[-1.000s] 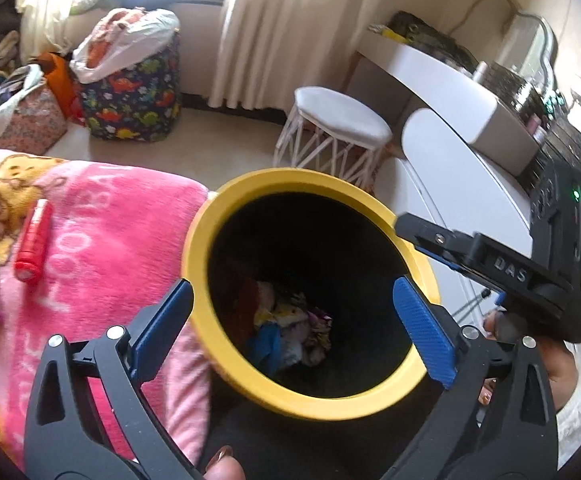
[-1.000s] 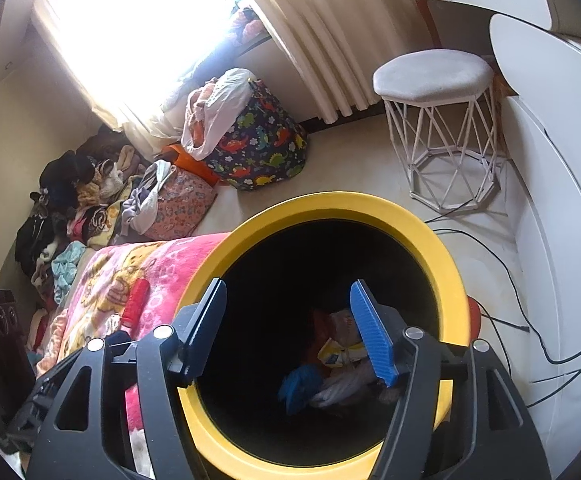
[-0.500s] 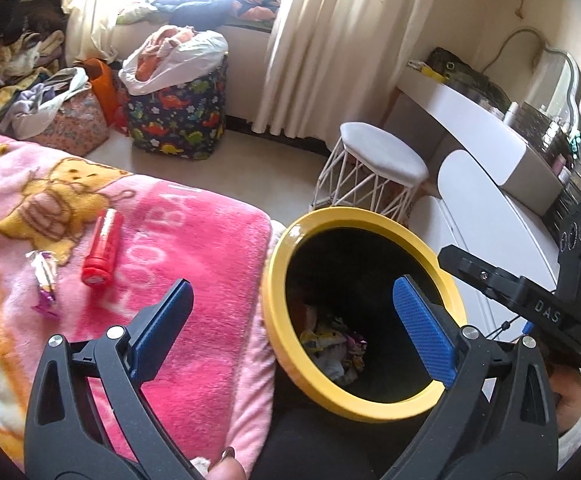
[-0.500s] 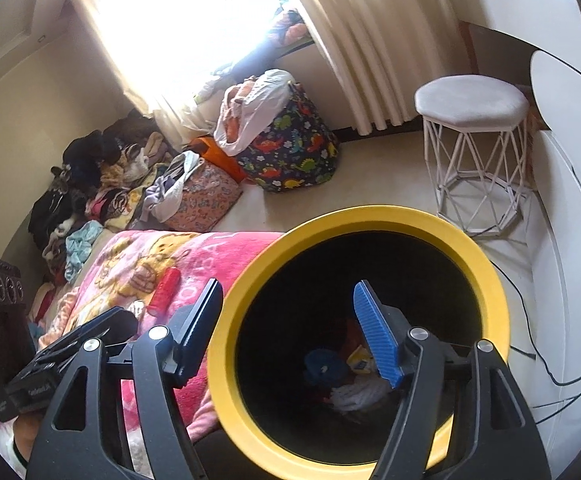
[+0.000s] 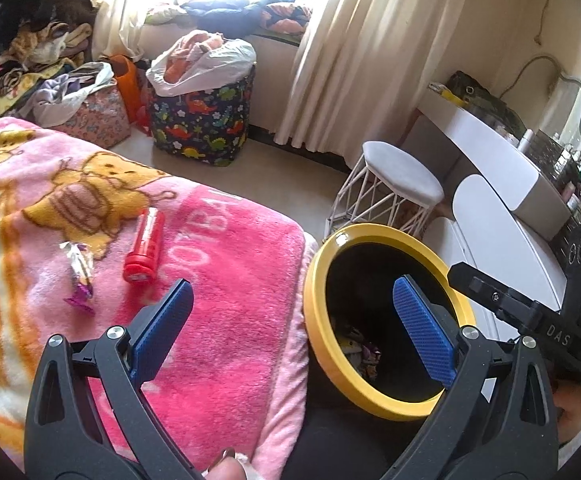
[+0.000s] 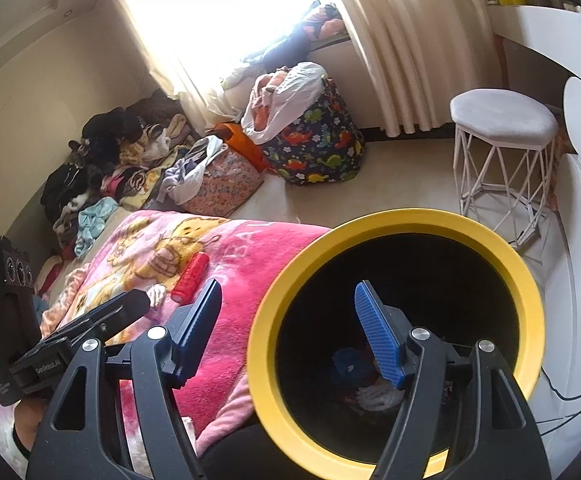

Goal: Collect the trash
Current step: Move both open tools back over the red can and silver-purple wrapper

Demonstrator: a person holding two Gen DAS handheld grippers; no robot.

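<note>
Change: both cameras are now showing more of the pink blanket (image 5: pixel 230 280) than a second ago, with the yellow-rimmed bin (image 5: pixel 310 300) sliding rightward in the left wrist view; the right gripper's (image 6: pixel 290 328) jaws have just been opening, nothing between them.
Bin: round, smooth yellow rim, black inside, crumpled wrappers lying at the bottom, standing against the blanket's edge.
Blanket: fluffy fleece, cartoon bear print.
Trash on blanket: a ribbed red tube (image 5: pixel 144 250) and a crinkled foil wrapper (image 5: pixel 78 276) are lying side by side, apart.
Left gripper (image 5: pixel 290 324): ridged blue pads are standing wide apart, gripping nothing.
Right gripper: pads are standing apart, empty, one over the bin's mouth.
</note>
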